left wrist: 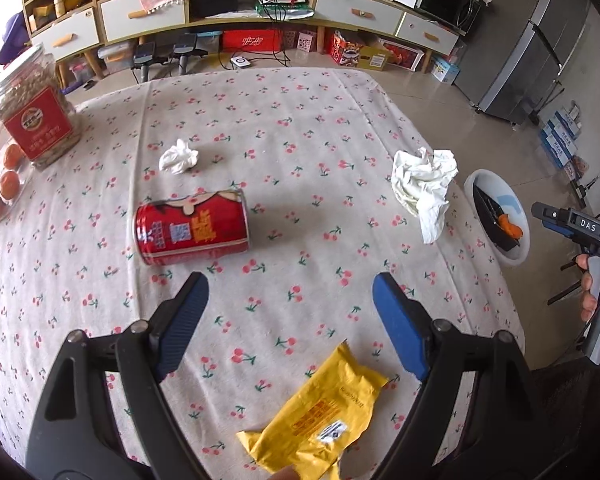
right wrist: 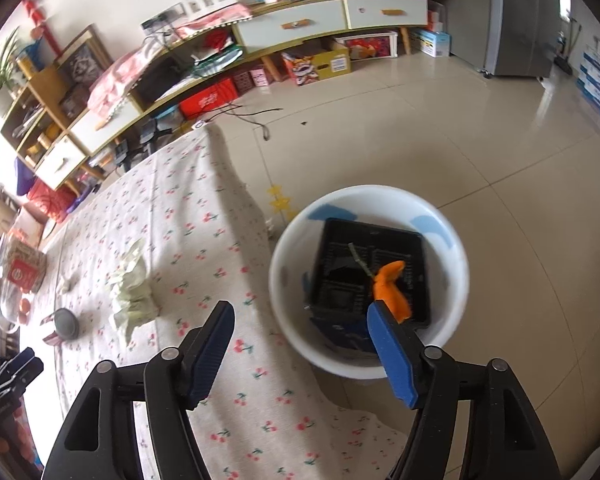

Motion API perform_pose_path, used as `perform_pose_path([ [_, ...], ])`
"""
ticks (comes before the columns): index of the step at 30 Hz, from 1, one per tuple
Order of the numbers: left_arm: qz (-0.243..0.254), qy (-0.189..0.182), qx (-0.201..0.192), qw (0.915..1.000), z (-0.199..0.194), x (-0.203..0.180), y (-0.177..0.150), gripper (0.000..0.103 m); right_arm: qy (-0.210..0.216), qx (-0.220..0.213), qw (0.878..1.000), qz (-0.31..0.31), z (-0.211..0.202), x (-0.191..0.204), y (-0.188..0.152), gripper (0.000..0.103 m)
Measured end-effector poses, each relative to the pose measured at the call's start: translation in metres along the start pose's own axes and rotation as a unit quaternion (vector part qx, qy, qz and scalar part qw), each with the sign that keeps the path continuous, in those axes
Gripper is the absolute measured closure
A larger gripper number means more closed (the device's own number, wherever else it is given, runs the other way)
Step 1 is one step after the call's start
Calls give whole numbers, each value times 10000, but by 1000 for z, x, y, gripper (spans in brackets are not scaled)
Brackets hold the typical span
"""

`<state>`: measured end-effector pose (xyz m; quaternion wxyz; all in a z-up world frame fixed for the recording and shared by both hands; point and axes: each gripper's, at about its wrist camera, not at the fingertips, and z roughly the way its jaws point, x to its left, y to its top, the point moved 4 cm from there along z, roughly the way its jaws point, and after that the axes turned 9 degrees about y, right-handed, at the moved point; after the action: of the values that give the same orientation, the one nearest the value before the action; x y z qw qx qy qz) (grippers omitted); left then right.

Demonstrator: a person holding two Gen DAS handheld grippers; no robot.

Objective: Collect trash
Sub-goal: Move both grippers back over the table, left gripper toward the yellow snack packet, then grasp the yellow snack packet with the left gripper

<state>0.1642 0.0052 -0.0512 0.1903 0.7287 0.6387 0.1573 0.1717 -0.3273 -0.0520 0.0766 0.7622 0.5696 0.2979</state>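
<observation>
In the left wrist view a red can (left wrist: 192, 229) lies on its side on the cherry-print tablecloth (left wrist: 300, 128). A small crumpled tissue (left wrist: 179, 156) lies beyond it and a large crumpled white paper (left wrist: 424, 186) sits near the right edge. A yellow wrapper (left wrist: 320, 416) lies close below my left gripper (left wrist: 290, 284), which is open and empty above the cloth. My right gripper (right wrist: 300, 316) is open and empty, over the table edge beside a white bin (right wrist: 452, 240) holding a black tray (right wrist: 348, 276) and orange peel (right wrist: 392, 288).
A jar with a red label (left wrist: 36, 112) and several oranges (left wrist: 10, 184) stand at the table's left. The bin also shows on the floor in the left wrist view (left wrist: 496, 188). A low cabinet (left wrist: 228, 8) and a grey fridge (left wrist: 540, 52) stand beyond.
</observation>
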Motion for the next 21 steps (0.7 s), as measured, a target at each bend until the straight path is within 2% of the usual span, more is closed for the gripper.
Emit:
perform_pose_path([
  [7,56,-133,276,9995,5,14,-29,19,122,206,9994,-269,6,27,-20,27],
  [15,416,-395,622,9964,13,2,-65,19,95,440,9982,-392,16,36,-43,26],
  [21,491,-569,741,9944,15,-1,-78,19,92,504,9974,-500,20,47,-48,26],
])
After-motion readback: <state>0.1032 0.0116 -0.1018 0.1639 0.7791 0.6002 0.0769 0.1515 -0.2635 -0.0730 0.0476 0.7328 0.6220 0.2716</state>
